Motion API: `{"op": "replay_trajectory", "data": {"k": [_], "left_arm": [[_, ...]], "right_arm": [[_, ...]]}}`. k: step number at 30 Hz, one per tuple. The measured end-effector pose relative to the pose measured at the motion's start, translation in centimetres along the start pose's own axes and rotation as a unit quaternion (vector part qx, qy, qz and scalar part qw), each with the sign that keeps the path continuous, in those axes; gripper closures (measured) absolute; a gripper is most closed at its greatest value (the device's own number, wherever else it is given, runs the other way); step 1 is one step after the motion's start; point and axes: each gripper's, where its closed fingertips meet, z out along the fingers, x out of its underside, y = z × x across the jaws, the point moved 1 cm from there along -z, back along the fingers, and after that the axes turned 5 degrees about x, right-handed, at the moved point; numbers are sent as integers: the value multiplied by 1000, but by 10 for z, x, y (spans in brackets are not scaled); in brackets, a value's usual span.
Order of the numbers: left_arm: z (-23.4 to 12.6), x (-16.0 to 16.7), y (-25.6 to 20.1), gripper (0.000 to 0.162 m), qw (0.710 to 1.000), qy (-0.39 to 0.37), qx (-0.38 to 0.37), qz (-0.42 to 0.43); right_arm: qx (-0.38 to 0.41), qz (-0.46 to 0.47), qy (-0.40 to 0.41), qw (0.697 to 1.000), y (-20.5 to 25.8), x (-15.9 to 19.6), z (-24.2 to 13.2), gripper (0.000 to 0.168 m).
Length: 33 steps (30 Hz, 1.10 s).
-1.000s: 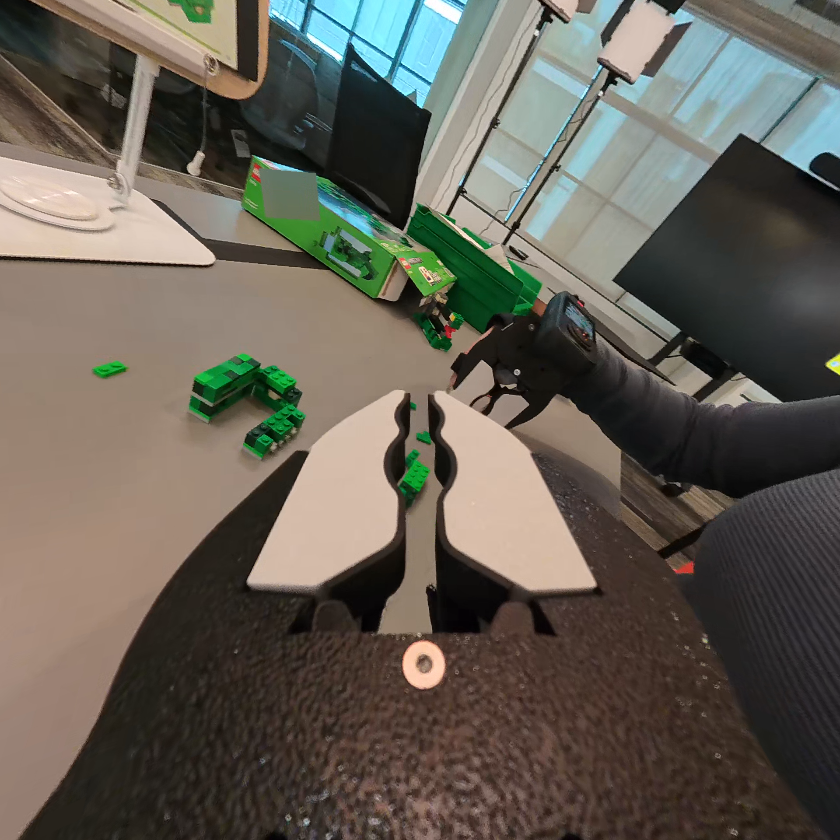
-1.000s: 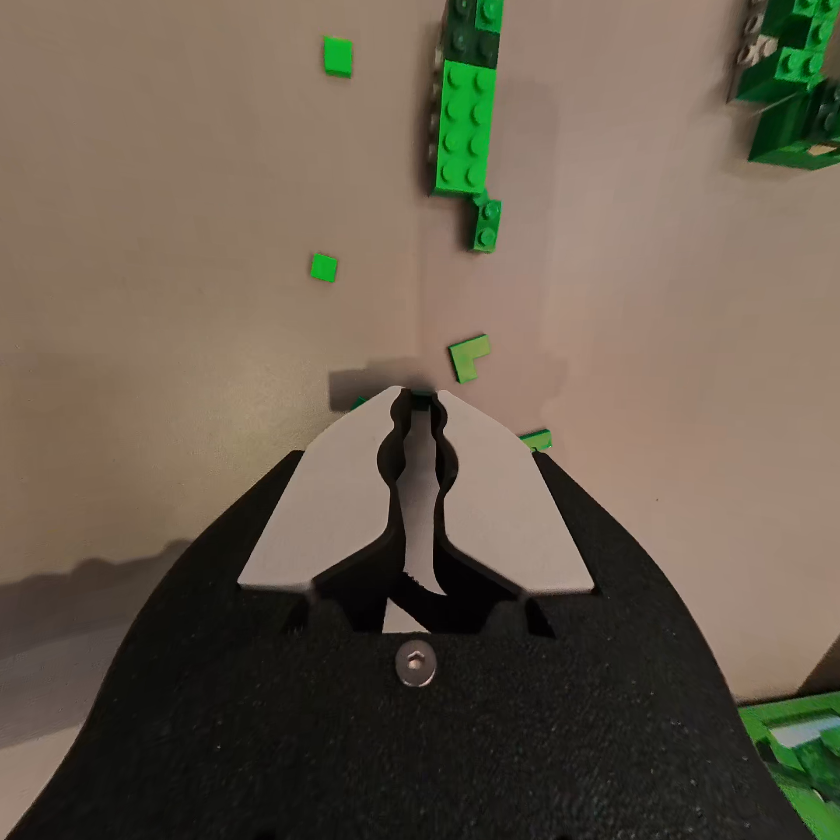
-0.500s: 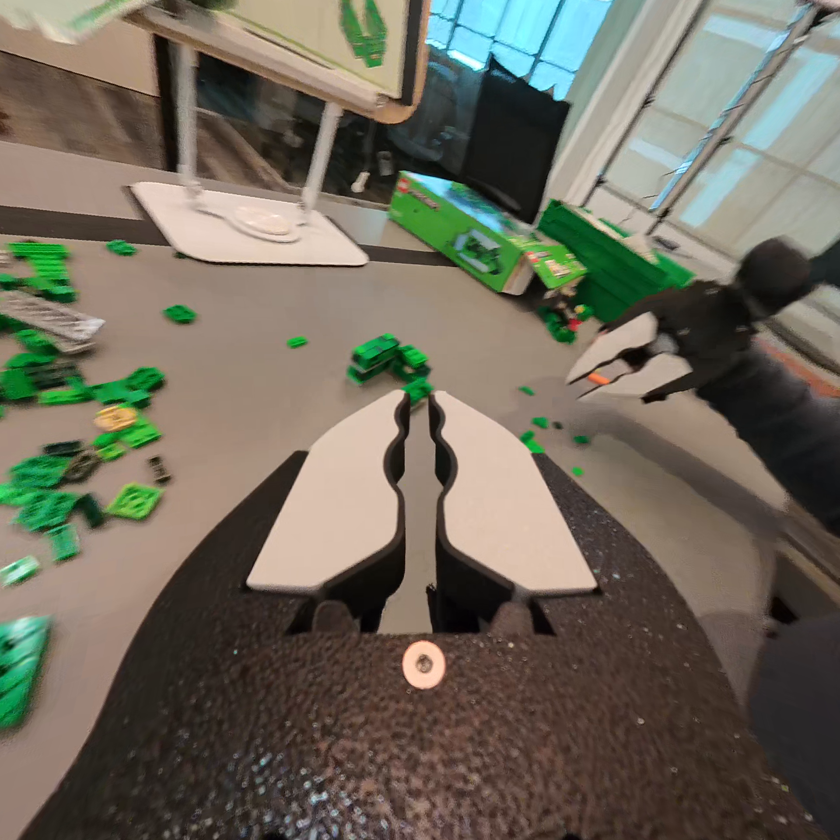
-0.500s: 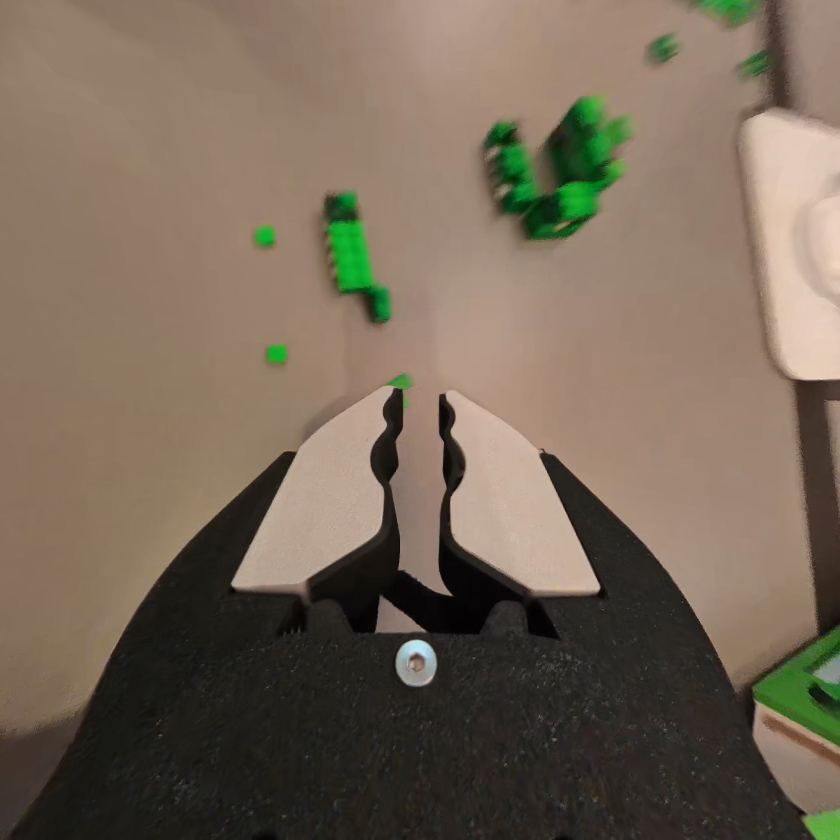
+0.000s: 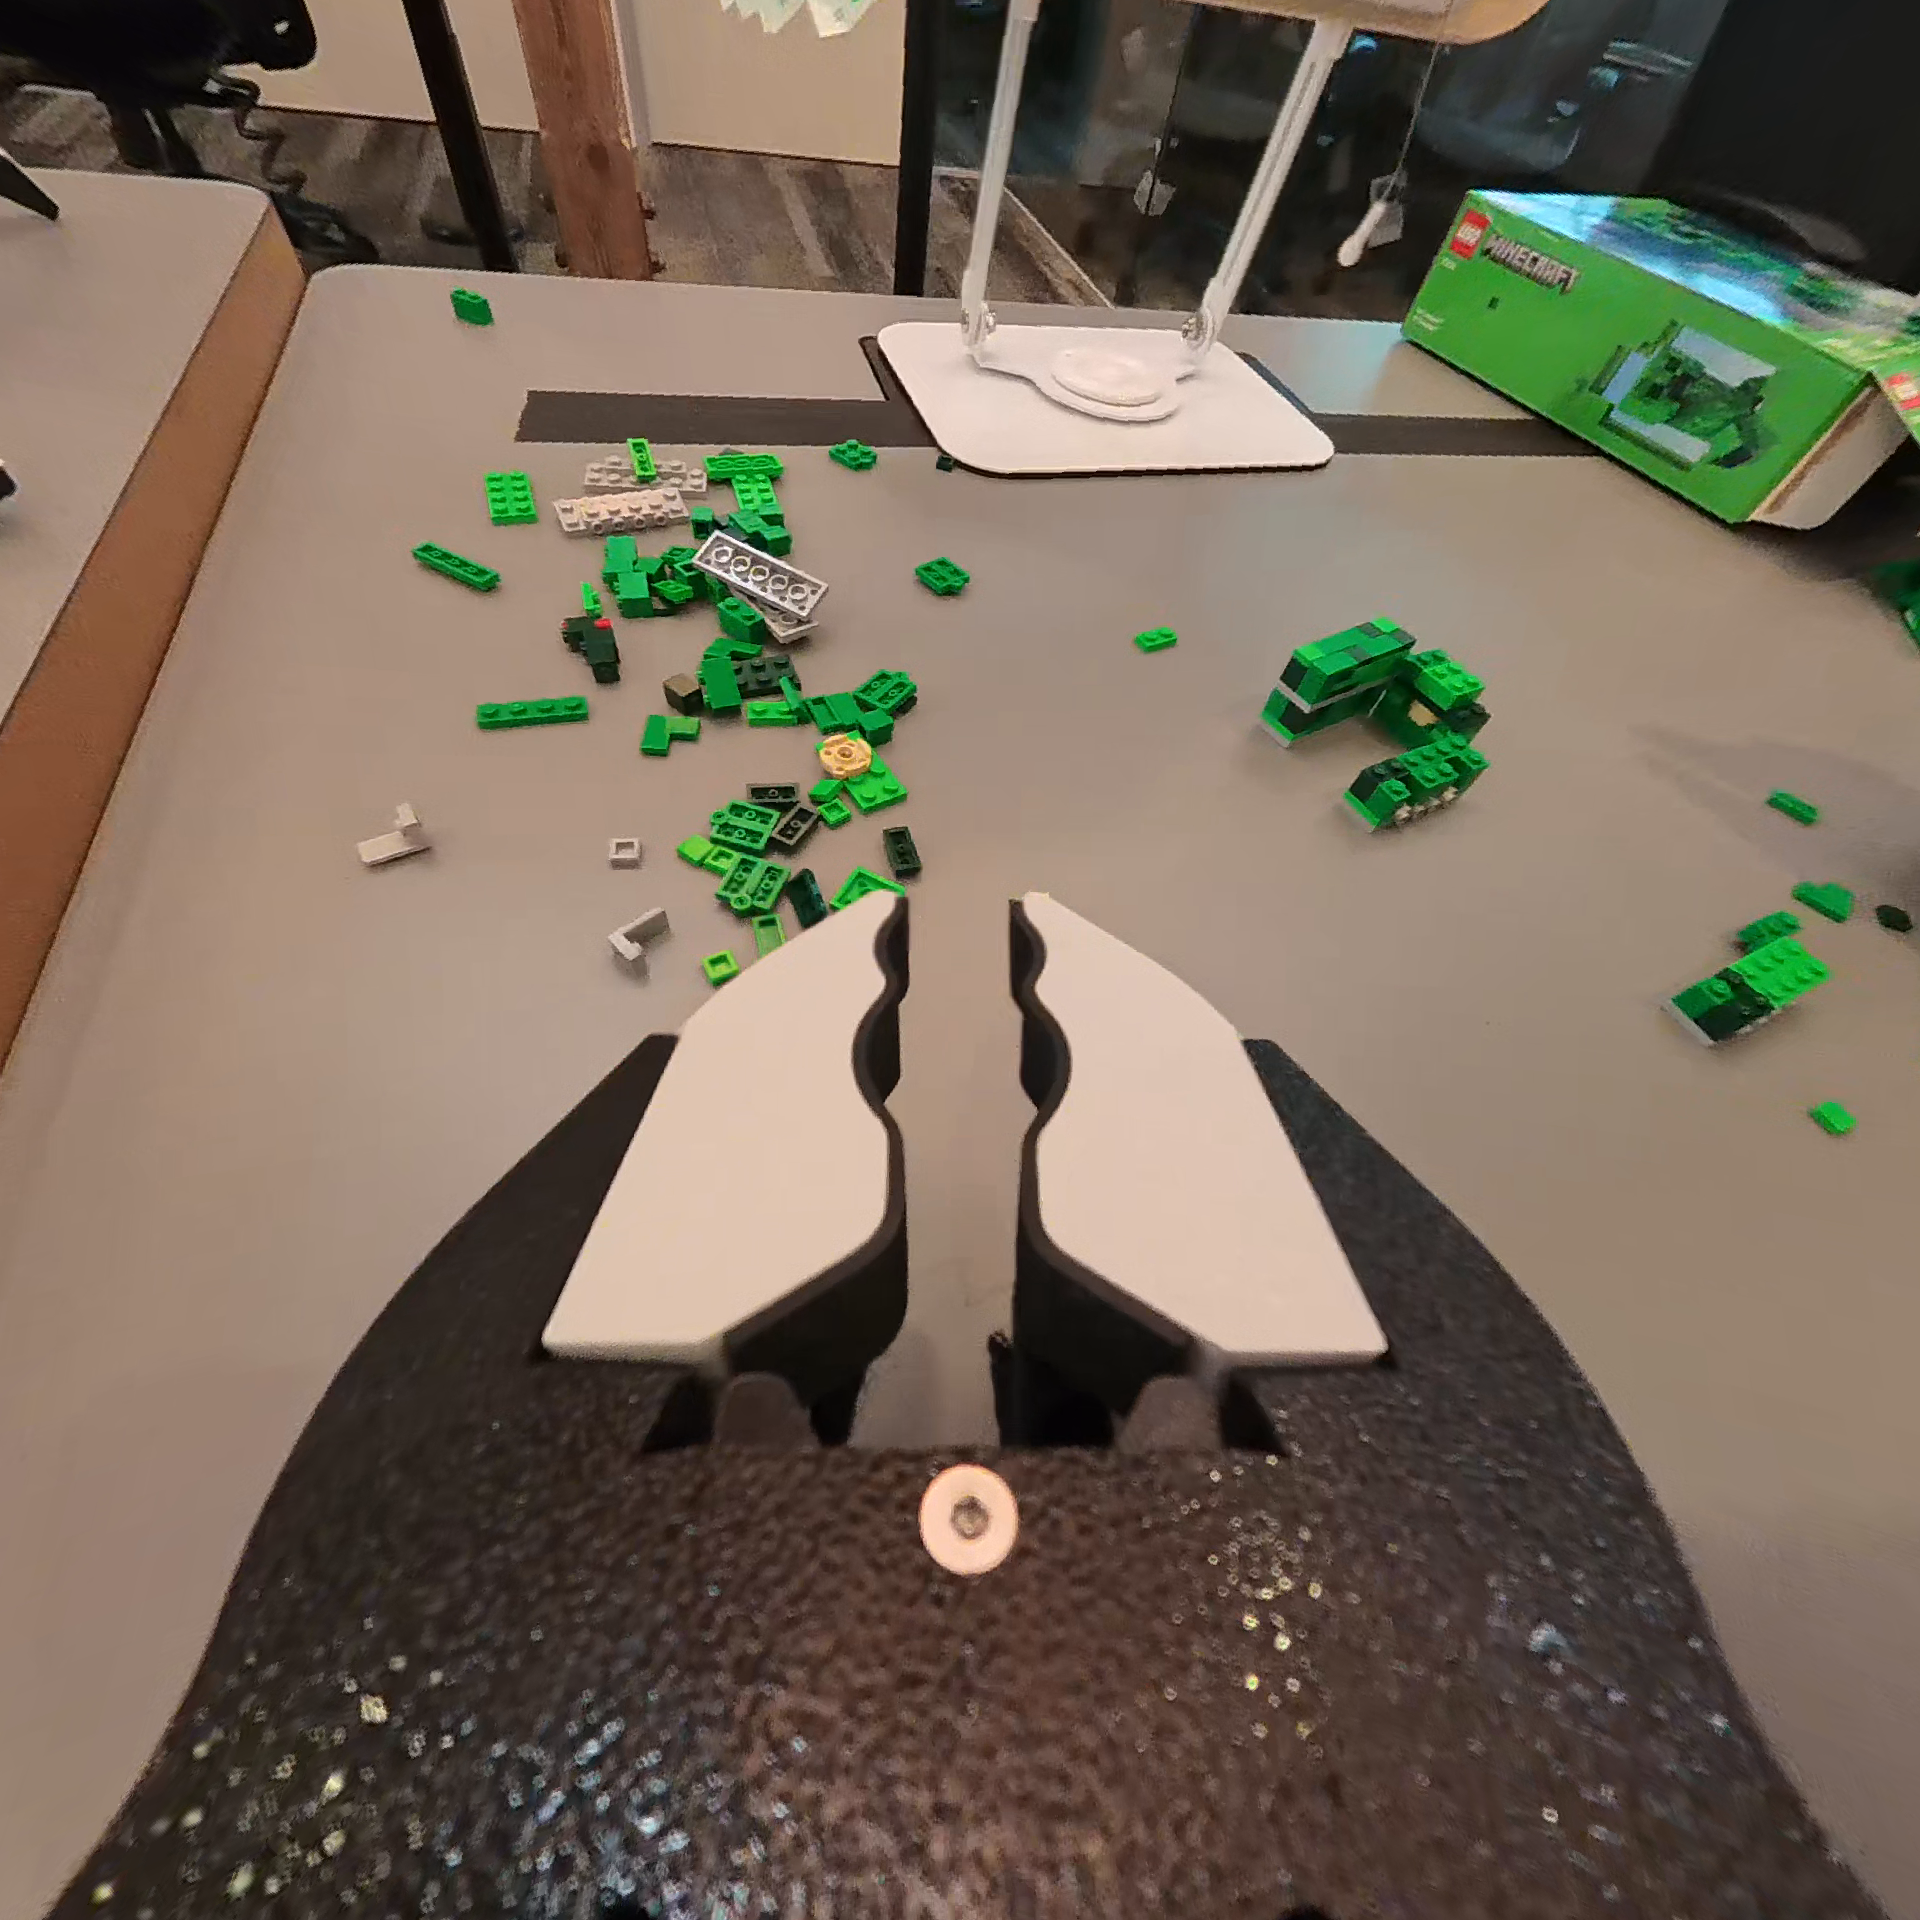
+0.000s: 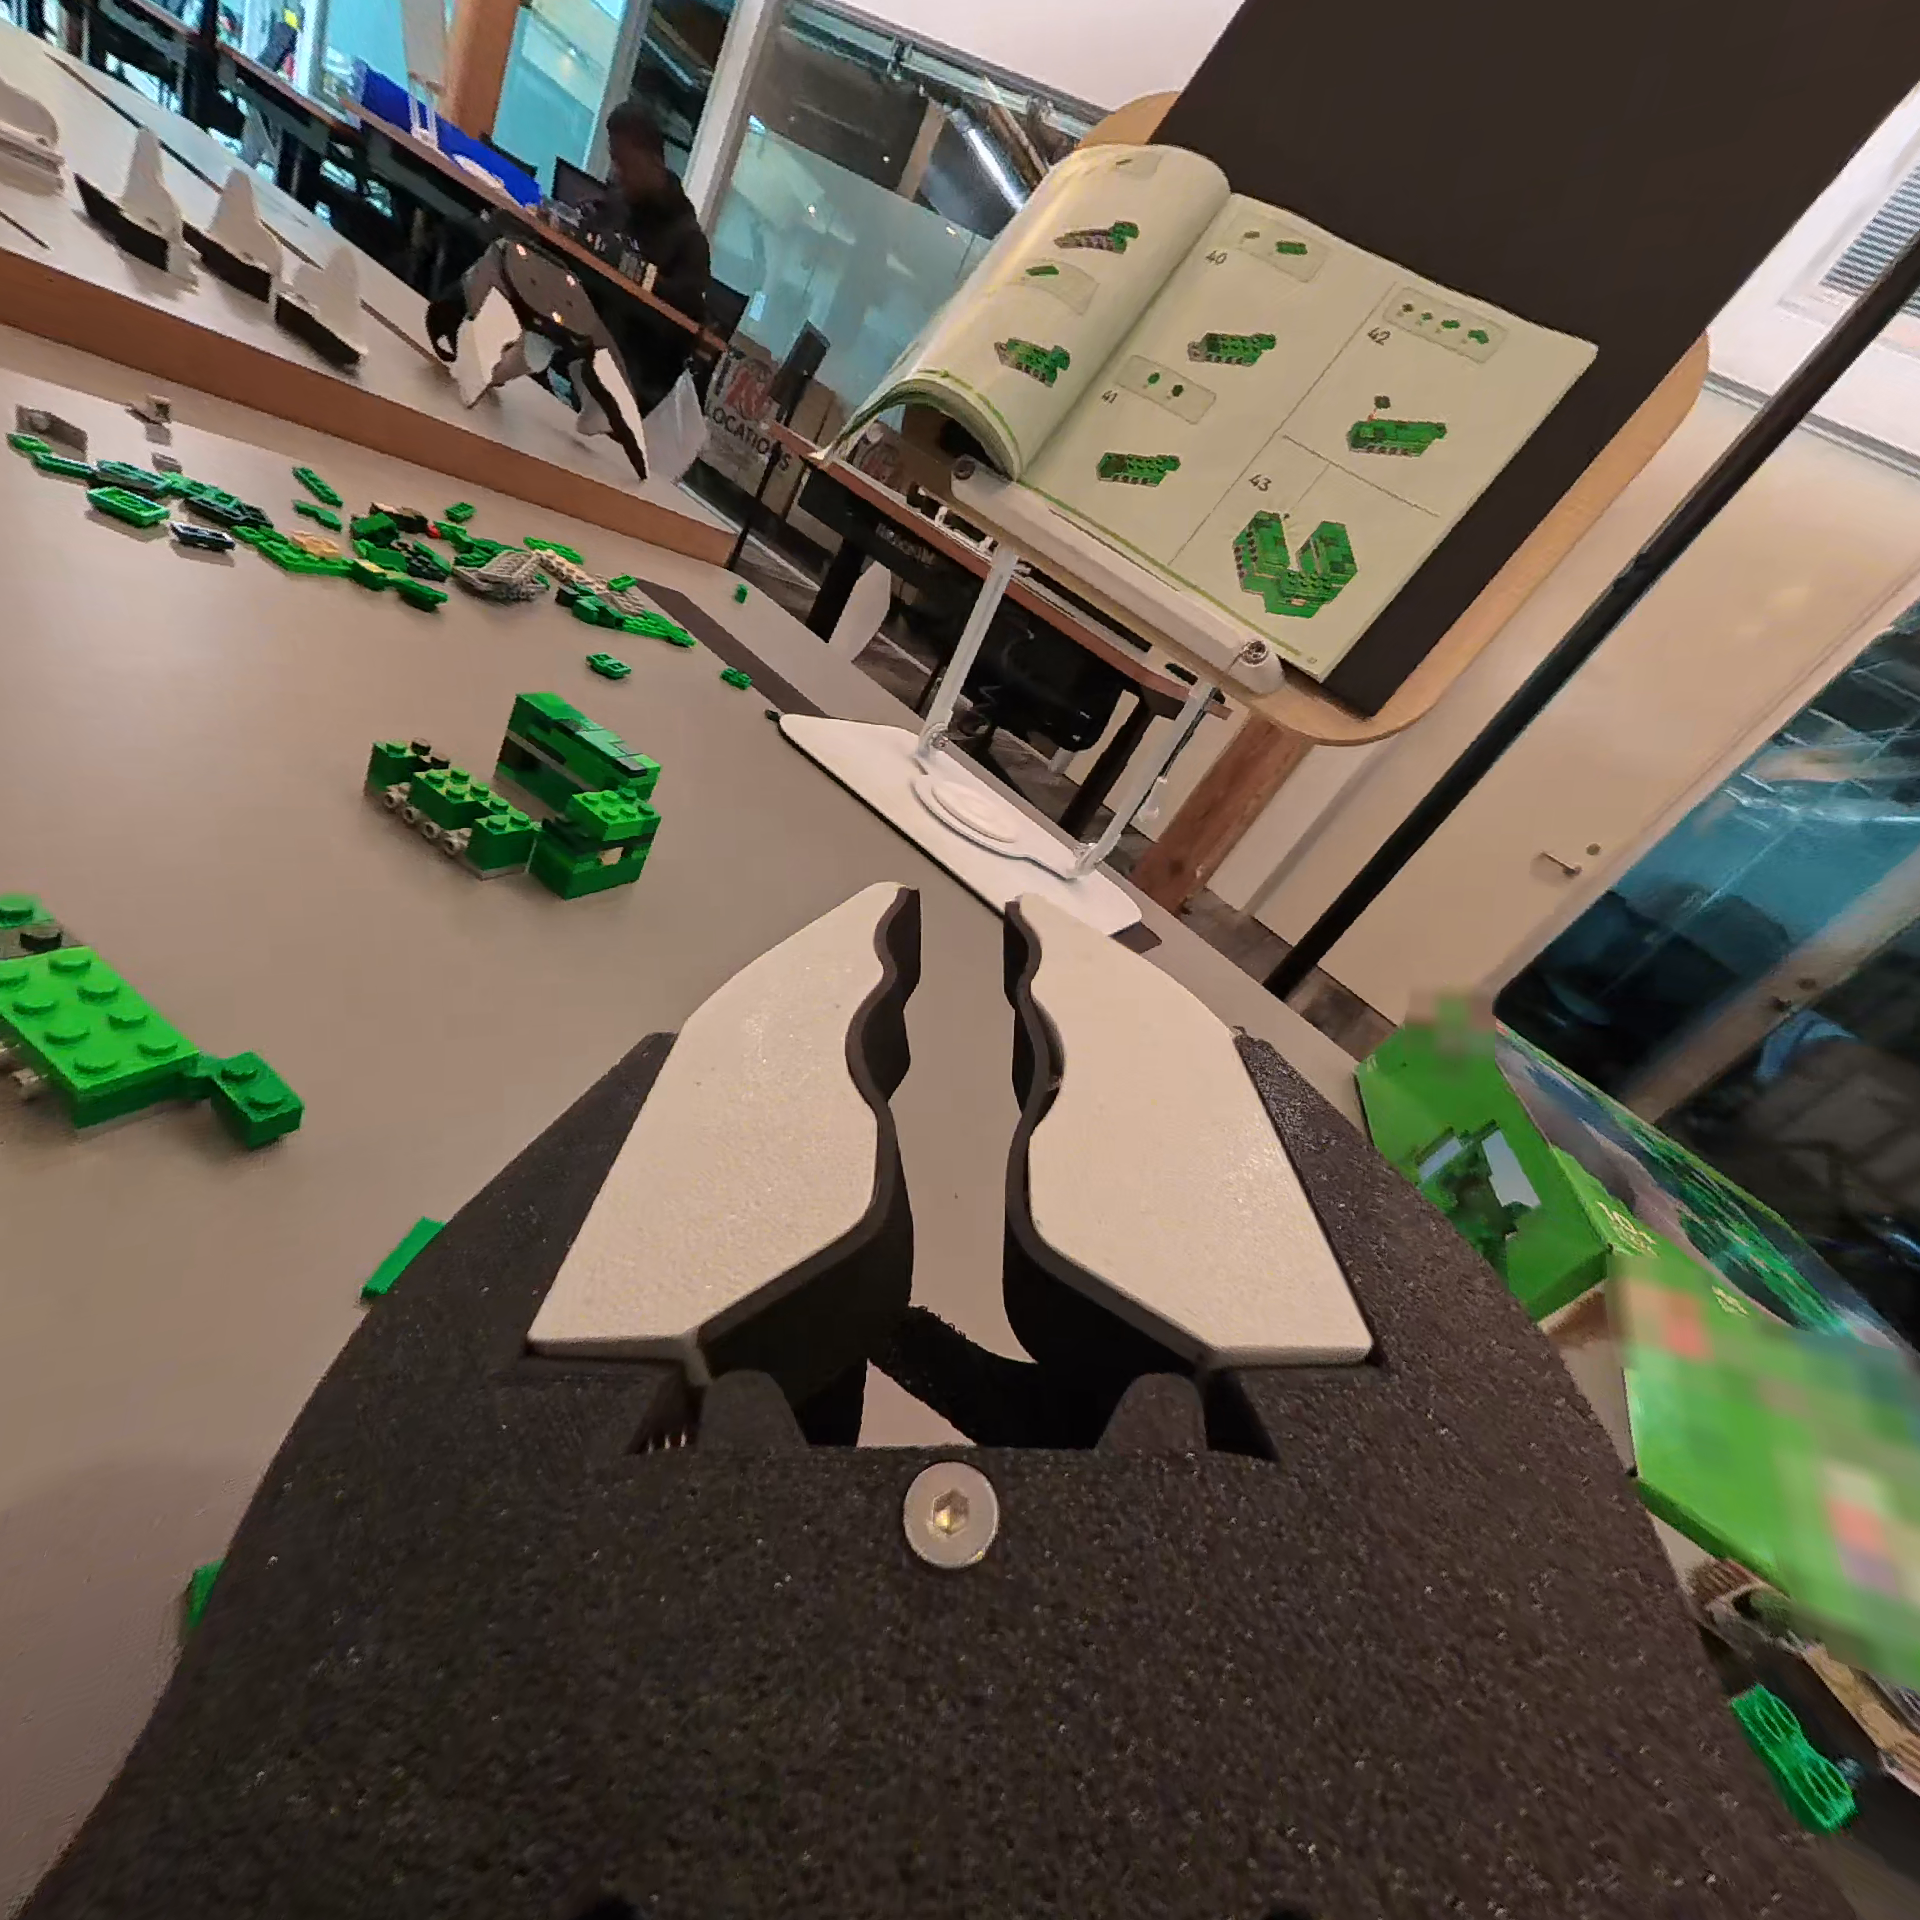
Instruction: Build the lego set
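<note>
My left gripper (image 5: pixel 961 906) hovers over the grey table (image 5: pixel 260 1091), its jaws a narrow gap apart and empty. A pile of loose green and grey bricks (image 5: pixel 727 665) lies just ahead and to its left. A built green assembly (image 5: pixel 1371 717) stands to the right, and a smaller flat one (image 5: pixel 1751 987) lies nearer at the far right. My right gripper (image 6: pixel 961 906) is low over the table, slightly open and empty. From there the built assembly (image 6: pixel 520 800) is ahead on the left, and the flat one (image 6: pixel 94 1029) is at the left edge.
An open instruction booklet (image 6: pixel 1247 395) rests on a white stand (image 5: pixel 1101 410) at the table's back. The green set box (image 5: pixel 1662 353) lies at the back right. Spare grippers (image 6: pixel 540 322) sit on the neighbouring table, and a person sits far behind. Tip to tip, the grippers are about 35 cm apart. The built green assembly (image 5: pixel 1371 717) lies some 20 cm from my right tips, 25 cm from my left tips.
My left gripper swung left from the right arm to face the brick pile, and its jaws parted a little. My right gripper tilted up from pointing down at the table; the small green piece has left its tips.
</note>
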Motion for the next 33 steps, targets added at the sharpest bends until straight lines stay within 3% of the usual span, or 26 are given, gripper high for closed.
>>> {"op": "replay_trajectory", "data": {"k": [6, 13, 16, 19, 24, 33], "left_arm": [[21, -29, -11, 136, 998, -37, 41, 0], [169, -64, -20, 136, 970, 96, 78, 207], [229, -68, 2, 136, 964, 154, 82, 203], [267, -78, 18, 136, 968, 156, 78, 183], [298, -73, 30, 135, 965, 189, 82, 164], [318, -62, 38, 139, 952, 231, 76, 187]], "right_arm": [[-5, 8, 3, 1000, 1, 2, 0, 155], [-3, 16, 9, 1000, -1, 4, 1, 155], [-4, 20, 10, 1000, -2, 5, 0, 155], [-7, 33, 9, 999, -3, 6, 1, 155], [-8, 63, 9, 998, -7, 7, 1, 156], [-9, 82, 7, 997, -10, 7, 1, 157]]}}
